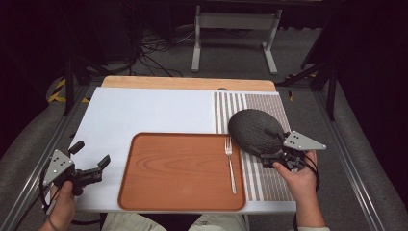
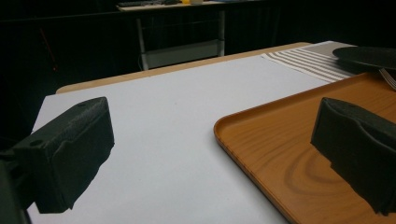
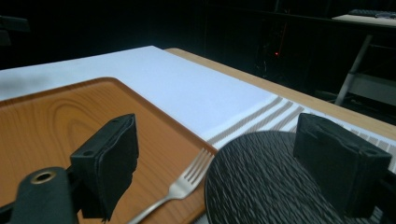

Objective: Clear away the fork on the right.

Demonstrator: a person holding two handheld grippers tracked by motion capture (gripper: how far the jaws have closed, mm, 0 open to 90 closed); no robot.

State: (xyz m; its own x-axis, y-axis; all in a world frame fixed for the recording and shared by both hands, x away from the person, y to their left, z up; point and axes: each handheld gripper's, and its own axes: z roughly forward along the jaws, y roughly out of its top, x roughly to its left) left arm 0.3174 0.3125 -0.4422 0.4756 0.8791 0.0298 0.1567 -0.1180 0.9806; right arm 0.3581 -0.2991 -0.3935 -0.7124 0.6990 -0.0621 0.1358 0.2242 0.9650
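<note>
The left gripper [image 1: 91,166] sits at the table's near left corner, held in the person's left hand [image 1: 62,204]; its jaws stand wide apart with nothing between them, one over the white mat [image 1: 144,110], the other over the near left edge of the tray [image 2: 261,144]; whether either pad touches the surface below cannot be told.

The right gripper [image 1: 272,144] is held in the right hand [image 1: 300,178] at the right of the table; its jaws are also spread wide and clamp nothing; in the right gripper view one jaw hangs over the tray, the other over the dark plate [image 3: 261,182], seemingly just above its ridged face.

The plate lies on the striped part of the mat, just right of the tray, its edge close to the tray's rim; a fork [image 1: 231,163] lies on the tray along its right side, tines pointing away from the person.

No brand, label or writing can be read on any of these.
</note>
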